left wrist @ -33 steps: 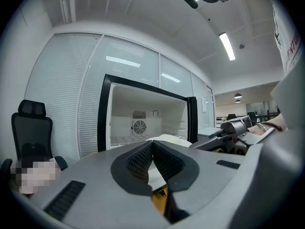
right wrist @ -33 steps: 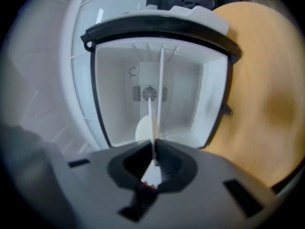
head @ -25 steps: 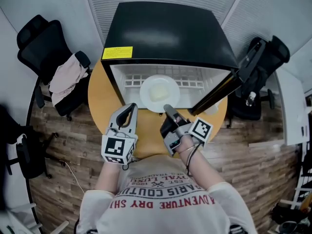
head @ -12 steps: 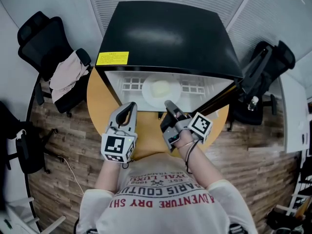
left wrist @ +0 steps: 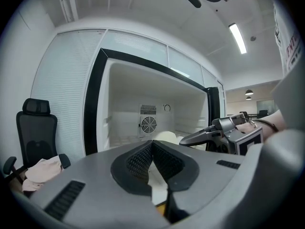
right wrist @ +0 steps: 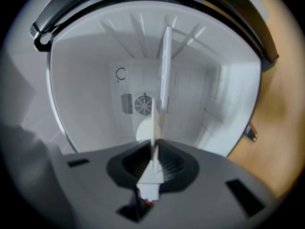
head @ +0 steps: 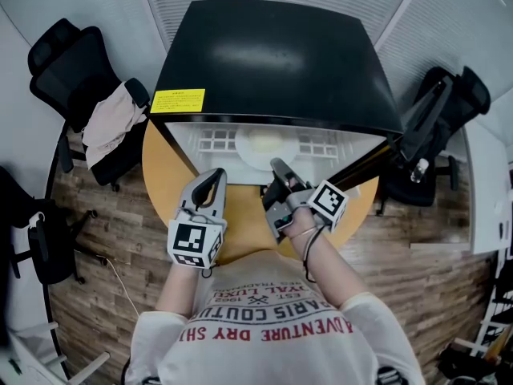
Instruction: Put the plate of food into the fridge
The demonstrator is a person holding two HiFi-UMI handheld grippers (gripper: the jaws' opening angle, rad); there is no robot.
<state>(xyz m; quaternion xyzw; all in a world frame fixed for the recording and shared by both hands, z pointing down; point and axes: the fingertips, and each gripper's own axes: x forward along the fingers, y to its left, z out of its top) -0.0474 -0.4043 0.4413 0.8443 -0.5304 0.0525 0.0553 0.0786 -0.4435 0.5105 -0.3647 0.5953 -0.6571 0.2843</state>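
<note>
The plate of food (head: 263,143) sits on the fridge (head: 272,54) shelf, near its front edge. The right claw (head: 276,165) has just been easing open, and the rim lies loose between its jaws. The left claw (head: 216,175) is closed and empty. Placing looks done; next, pull the claw back and close the door (head: 361,163).

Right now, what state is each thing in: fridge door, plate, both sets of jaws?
fridge door: open, swung to the right.
plate: inside the fridge, on the shelf.
left gripper: jaws shut, empty.
right gripper: jaws have just been opening, apart, plate rim between them.
</note>
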